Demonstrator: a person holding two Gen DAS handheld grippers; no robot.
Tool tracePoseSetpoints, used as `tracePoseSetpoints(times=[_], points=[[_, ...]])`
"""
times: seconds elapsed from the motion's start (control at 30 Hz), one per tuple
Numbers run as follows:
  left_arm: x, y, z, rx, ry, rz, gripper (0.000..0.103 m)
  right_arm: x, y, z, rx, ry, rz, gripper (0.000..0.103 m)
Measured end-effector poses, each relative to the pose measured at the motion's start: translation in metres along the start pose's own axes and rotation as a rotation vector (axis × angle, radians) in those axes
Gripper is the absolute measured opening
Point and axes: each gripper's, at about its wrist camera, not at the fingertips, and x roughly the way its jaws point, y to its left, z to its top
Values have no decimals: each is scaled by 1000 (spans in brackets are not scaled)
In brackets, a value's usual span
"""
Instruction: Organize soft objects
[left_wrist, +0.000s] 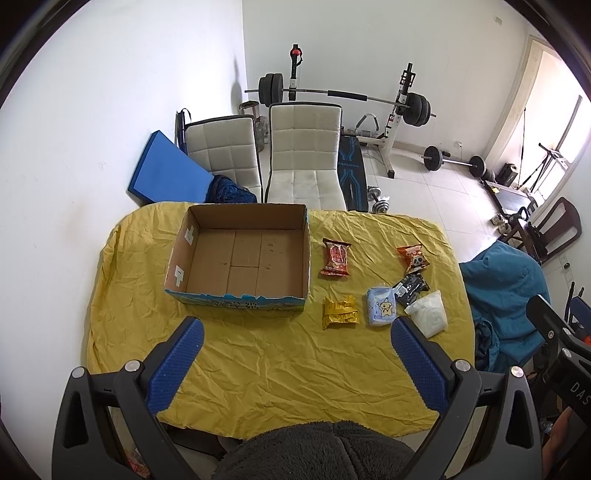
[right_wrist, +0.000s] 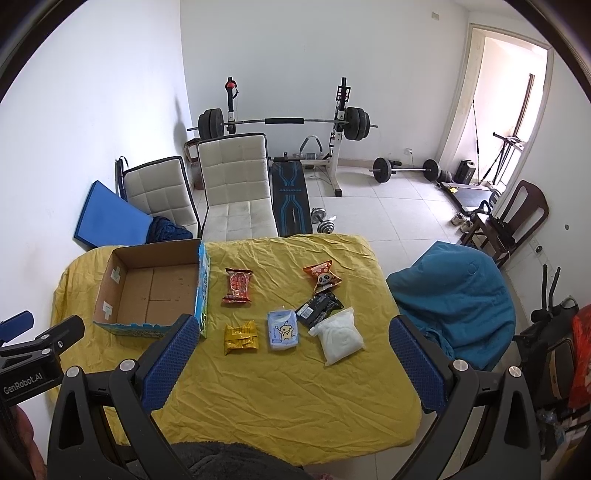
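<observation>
An empty open cardboard box (left_wrist: 243, 258) (right_wrist: 155, 291) stands on the yellow-covered table (left_wrist: 280, 362) (right_wrist: 288, 391). To its right lie several soft packets: a red one (left_wrist: 335, 257) (right_wrist: 238, 285), an orange panda one (left_wrist: 414, 257) (right_wrist: 322, 278), a black one (left_wrist: 410, 287) (right_wrist: 319, 307), a yellow one (left_wrist: 340, 312) (right_wrist: 241, 336), a light blue one (left_wrist: 381, 305) (right_wrist: 283, 331) and a white pouch (left_wrist: 428, 312) (right_wrist: 340, 336). My left gripper (left_wrist: 295, 328) is open and empty above the table's near side. My right gripper (right_wrist: 291, 326) is open and empty, high over the packets.
Two white chairs (left_wrist: 303, 147) stand behind the table, with a blue mat (left_wrist: 166, 170) and a barbell rack (left_wrist: 347, 96) against the wall. A teal beanbag (right_wrist: 454, 295) sits right of the table. A dark fuzzy garment (left_wrist: 314, 450) is at the near edge.
</observation>
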Motion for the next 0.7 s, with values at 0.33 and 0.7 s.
tracePoseSetpoints(times=[0.33, 0.7], points=[[14, 0, 11, 5, -6, -2, 103, 19, -8, 3, 35, 31, 24, 103], [132, -57, 43, 107, 89, -34, 103, 182, -75, -5, 100, 300, -10, 103]])
